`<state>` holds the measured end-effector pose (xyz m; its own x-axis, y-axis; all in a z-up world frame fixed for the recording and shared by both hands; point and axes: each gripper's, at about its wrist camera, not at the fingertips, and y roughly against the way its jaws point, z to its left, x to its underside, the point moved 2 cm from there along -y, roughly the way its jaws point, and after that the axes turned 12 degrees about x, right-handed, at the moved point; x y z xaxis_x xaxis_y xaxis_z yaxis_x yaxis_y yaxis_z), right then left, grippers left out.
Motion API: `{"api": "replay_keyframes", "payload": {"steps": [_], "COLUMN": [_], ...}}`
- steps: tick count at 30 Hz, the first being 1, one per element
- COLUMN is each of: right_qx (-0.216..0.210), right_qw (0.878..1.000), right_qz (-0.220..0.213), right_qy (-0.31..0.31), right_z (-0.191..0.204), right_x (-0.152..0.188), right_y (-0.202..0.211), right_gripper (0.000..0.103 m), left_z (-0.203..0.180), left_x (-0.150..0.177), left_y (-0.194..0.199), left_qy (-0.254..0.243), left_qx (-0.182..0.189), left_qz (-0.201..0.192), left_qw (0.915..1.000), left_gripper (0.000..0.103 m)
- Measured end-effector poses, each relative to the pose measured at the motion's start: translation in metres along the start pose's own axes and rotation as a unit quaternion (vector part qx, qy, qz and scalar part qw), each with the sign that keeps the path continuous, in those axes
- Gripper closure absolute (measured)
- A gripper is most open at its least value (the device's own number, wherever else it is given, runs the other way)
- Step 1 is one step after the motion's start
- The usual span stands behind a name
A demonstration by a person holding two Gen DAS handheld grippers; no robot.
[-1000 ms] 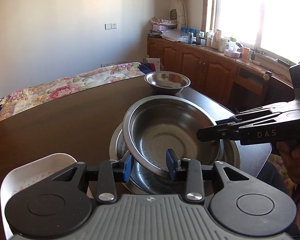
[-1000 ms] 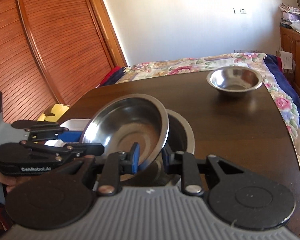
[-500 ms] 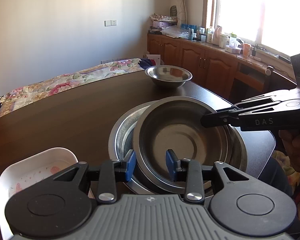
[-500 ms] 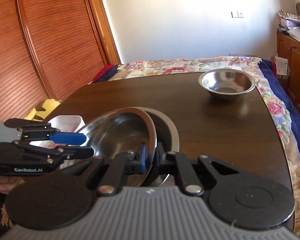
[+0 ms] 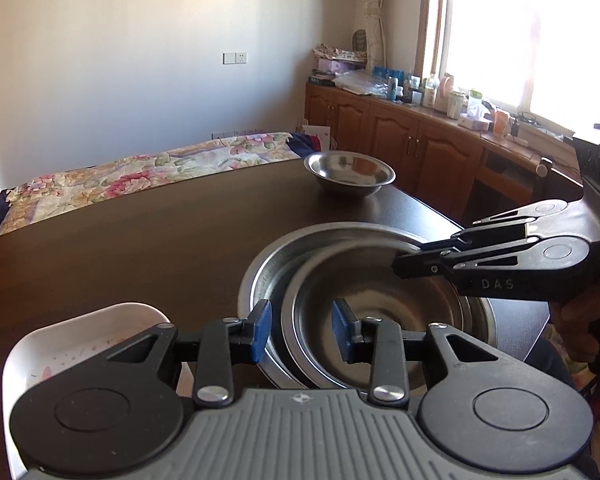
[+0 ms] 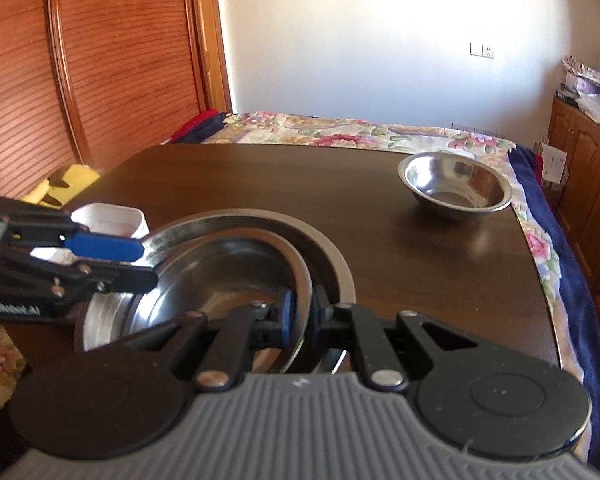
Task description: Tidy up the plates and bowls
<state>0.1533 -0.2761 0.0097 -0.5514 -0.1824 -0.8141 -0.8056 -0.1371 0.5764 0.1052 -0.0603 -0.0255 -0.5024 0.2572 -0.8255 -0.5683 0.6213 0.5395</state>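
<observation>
A steel bowl (image 5: 376, 304) sits nested inside a larger steel basin (image 5: 284, 256) near the table's front edge. My left gripper (image 5: 302, 332) is open, its blue pads straddling the bowl's near rim with gaps on both sides. My right gripper (image 6: 300, 312) is shut on the opposite rim of the same bowl (image 6: 220, 276), inside the basin (image 6: 324, 248). A smaller steel bowl (image 5: 349, 172) stands alone at the far right of the table, also in the right wrist view (image 6: 455, 190). A white dish (image 5: 84, 340) lies left of the basin.
The dark wooden table (image 5: 140, 232) has a floral cloth (image 5: 140, 172) over its far end. Wooden cabinets (image 5: 400, 144) with clutter stand under the window at right. A slatted wooden door (image 6: 80, 60) is at left.
The bowl came down from a tilted, raised pose and now rests nested in the basin. My left gripper's jaws have widened off its rim. My right gripper stays clamped.
</observation>
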Motion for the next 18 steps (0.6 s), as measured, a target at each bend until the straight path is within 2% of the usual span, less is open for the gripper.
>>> {"api": "replay_keyframes", "payload": {"steps": [9,18], "right_qx": [0.010,0.015], "right_qw": [1.000,0.998], "right_qz": [-0.009,-0.049], "right_qy": [0.004,-0.020], "right_z": [0.004,-0.006], "right_x": [-0.003,-0.006], "right_y": [-0.003,0.006], "right_gripper": [0.091,0.088], "left_z": [-0.001,-0.001], "left_x": [-0.003,-0.012], "left_y": [0.002,0.003], "left_qy": [0.011,0.004], "left_qx": [0.003,-0.008], "left_qz": [-0.011,-0.033], "left_qw": [0.9999,0.9994], "left_gripper": [0.066,0.066]}}
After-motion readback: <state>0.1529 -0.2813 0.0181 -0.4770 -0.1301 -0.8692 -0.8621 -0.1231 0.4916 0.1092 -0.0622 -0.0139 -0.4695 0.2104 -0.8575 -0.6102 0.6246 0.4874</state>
